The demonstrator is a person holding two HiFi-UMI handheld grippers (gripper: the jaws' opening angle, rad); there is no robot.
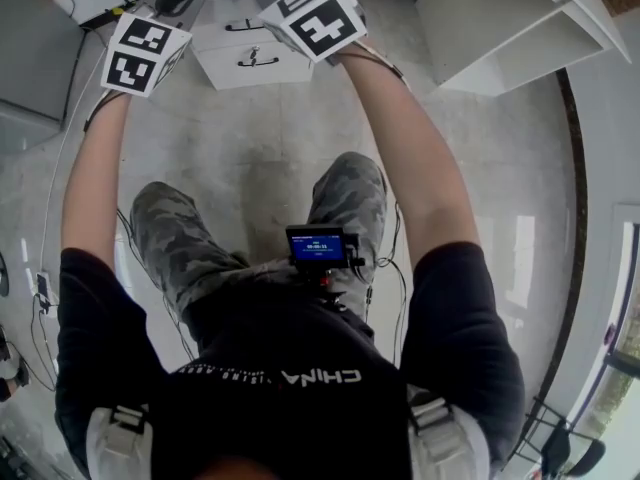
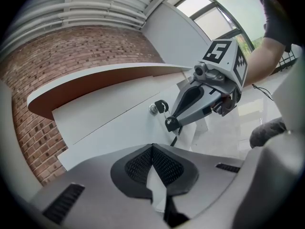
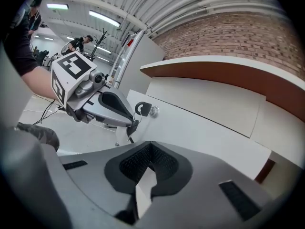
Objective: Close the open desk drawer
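The white desk (image 2: pixel 90 76) fills the space ahead of you, its curved top overhanging a stack of drawers. The drawer (image 1: pixel 290 68) with the black handle (image 1: pixel 258 60) lies low in front of your knees, between your outstretched arms. From the head view it seems to stand forward of the front above it, so I take it to be the open one.

You hold both arms straight out and level, which suits a push rather than a grab. The left gripper (image 2: pixel 152 149) has its jaws pressed together with nothing between them. The right gripper (image 3: pixel 150 147) is the same, jaws together and empty. That makes sense here: closed tongs give you a blunt, stiff tip to lean on a flat panel, and nothing needs pinching.

Both tips point at the white front panel (image 3: pixel 205 123), close to each other. Placed side by side, they should drive the panel in evenly without twisting it. I cannot tell whether either tip is touching the panel yet.

Just beside the tips a small black key (image 3: pixel 142 108) sits in its lock. Keep your push off it, since a bump could bend or turn it.
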